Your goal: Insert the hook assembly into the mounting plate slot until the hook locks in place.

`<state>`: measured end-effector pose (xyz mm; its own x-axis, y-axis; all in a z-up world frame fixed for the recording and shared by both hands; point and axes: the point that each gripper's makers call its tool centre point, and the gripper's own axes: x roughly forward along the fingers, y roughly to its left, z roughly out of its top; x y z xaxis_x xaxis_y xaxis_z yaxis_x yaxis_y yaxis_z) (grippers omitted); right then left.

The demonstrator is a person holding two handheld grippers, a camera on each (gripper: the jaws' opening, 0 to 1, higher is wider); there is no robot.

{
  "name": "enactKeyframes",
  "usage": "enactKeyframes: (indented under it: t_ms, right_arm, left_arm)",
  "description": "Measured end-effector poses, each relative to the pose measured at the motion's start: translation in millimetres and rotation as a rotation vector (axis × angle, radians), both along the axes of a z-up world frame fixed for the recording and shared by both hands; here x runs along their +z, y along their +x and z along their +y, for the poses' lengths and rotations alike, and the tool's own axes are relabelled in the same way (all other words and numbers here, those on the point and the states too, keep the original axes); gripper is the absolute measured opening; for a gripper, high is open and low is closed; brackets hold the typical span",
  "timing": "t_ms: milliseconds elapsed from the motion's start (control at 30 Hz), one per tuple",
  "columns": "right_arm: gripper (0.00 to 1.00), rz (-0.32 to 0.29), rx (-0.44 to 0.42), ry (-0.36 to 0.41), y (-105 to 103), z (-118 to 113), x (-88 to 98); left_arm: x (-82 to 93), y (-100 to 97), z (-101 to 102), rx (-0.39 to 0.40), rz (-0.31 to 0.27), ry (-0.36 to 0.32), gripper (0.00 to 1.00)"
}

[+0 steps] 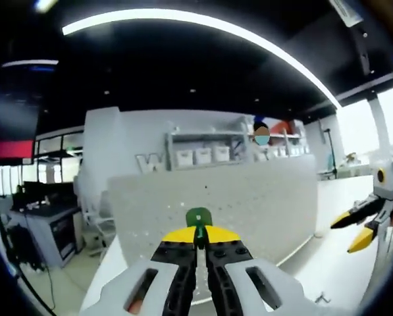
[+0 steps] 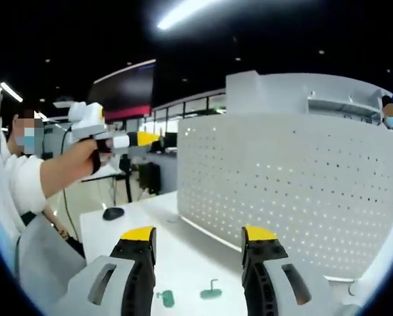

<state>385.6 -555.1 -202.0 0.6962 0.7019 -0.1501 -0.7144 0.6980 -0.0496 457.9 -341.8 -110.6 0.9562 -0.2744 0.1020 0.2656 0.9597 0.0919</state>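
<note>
- The left gripper point(image 1: 197, 245) has its jaws pressed together on a green hook point(image 1: 198, 218), whose rounded top sticks up just past the yellow tips.
- In the left gripper view the hook is lifted in front of the white perforated plate point(image 1: 249, 197), which stands upright on the white table point(image 1: 328, 257); hook and plate appear to be apart.
- The right gripper point(image 2: 199, 242) is empty, its jaws spread wide, hovering low over the table in front of the plate point(image 2: 295, 191).
- Two more green hooks lie on the table between those jaws: one point(image 2: 166, 298) to the left, one point(image 2: 211, 291) to the right.
- From the right gripper view, the left gripper point(image 2: 120, 139) is held high and off to the plate's left side, in a person's hand point(image 2: 91, 158).
- Judgement: the carry-to-plate step is under way; insertion has not begun.
- Next, the hook probably needs to be brought closer, lined up with a hole and pushed in until it catches; the small holes call for careful aim.
</note>
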Motion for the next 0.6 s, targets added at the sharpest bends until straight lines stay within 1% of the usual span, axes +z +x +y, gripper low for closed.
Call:
enactKeyframes:
  t_ms: [200,333,400,500,600]
  right_arm:
    - [0.52,0.011,-0.014,0.001,2,-3,-4.3]
    - [0.52,0.020,-0.016,-0.005,3,-3,-8.2]
    - [0.52,0.019,-0.020,-0.007,4,-5,-8.1]
    - [0.52,0.020,-0.030,-0.001,5,-9,-6.9]
    - [0.52,0.024,-0.037,-0.008,7,-12,-8.5]
  left_arm:
    - [2.6,21.8,10,0.047,-0.007,-0.020,0.03]
    - [3.0,36.0,16,0.077,-0.019,-0.017,0.03]
    - [3.3,41.4,17,0.084,-0.021,-0.010,0.03]
    - [7.8,51.2,25,0.119,-0.045,0.030,0.03]
    - [12.4,60.8,34,0.145,-0.058,0.031,0.03]
